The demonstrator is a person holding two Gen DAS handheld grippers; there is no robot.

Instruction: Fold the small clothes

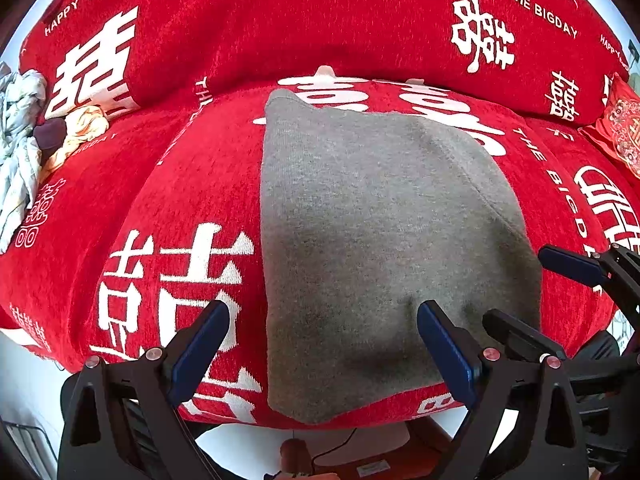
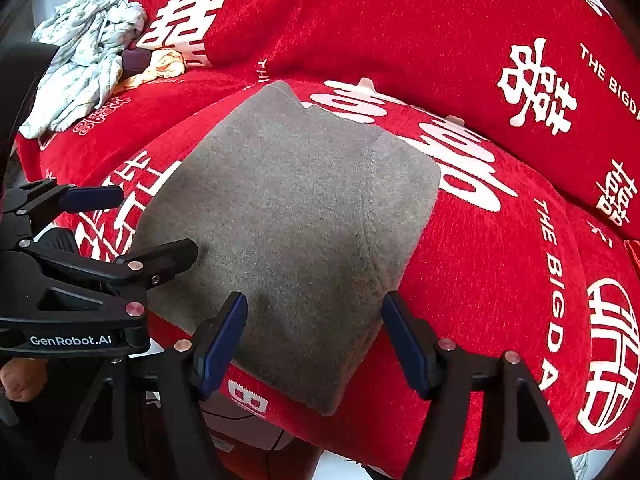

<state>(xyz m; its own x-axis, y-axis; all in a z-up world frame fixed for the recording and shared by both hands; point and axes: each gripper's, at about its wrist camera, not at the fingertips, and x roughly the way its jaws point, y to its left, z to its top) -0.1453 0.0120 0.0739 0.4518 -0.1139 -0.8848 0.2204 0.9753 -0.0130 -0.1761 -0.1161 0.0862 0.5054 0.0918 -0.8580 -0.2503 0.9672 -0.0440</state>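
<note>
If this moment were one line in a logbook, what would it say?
step: folding | item: grey garment flat on red sofa cover | left claw: open, empty | right claw: open, empty | pile: unfolded clothes far left

grey cloth (image 1: pixel 372 248) front and centre, plain knit grey all over, no print. under it the sofa cover (image 1: pixel 248 28), bright red with big white chinese characters and white english lettering. off at the far left, a crumpled pile of clothes (image 2: pixel 86 56), pale blue-white with a tiny speckled print, and beside it a cream-and-orange piece (image 2: pixel 162 66) plus a dark purple bit (image 2: pixel 134 60). left gripper (image 1: pixel 323 350) black with dark blue pads; right gripper (image 2: pixel 314 344) the same black and blue. red patterned cushion (image 1: pixel 620 128) at the right edge.
</note>
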